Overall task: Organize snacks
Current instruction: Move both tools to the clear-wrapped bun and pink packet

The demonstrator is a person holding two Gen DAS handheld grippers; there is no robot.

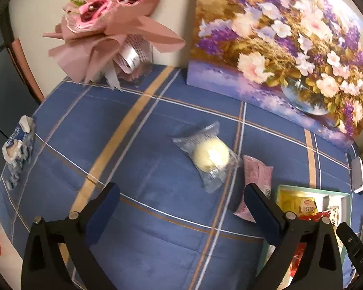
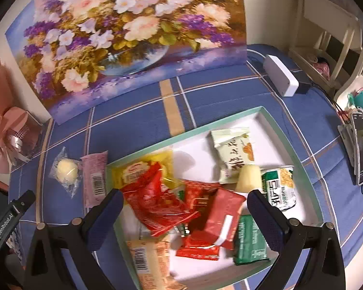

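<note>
Lying beyond left fingers point(image 1: 111, 193), wrapped bun point(image 1: 211, 155)

**Snacks in the tray, two packets beside it on the table**

A tablecloth point(image 2: 230, 91) covers the table. The tray point(image 2: 188, 130) sits on it, in front of the painting point(image 2: 133, 36) that leans against the wall at the back. Inside the tray lie many snack packets point(image 2: 157, 193), some overlapping. Just left of the tray lies a flat packet point(image 2: 94, 176), and left of that, touching it, a wrapped bun point(image 2: 66, 169). A bouquet point(image 1: 109, 24) stands at the table's back left corner. A crumpled bag point(image 1: 18, 149) lies at the left edge. A small box point(image 2: 282, 77) rests behind the tray to the right, near the painting's corner.
</note>
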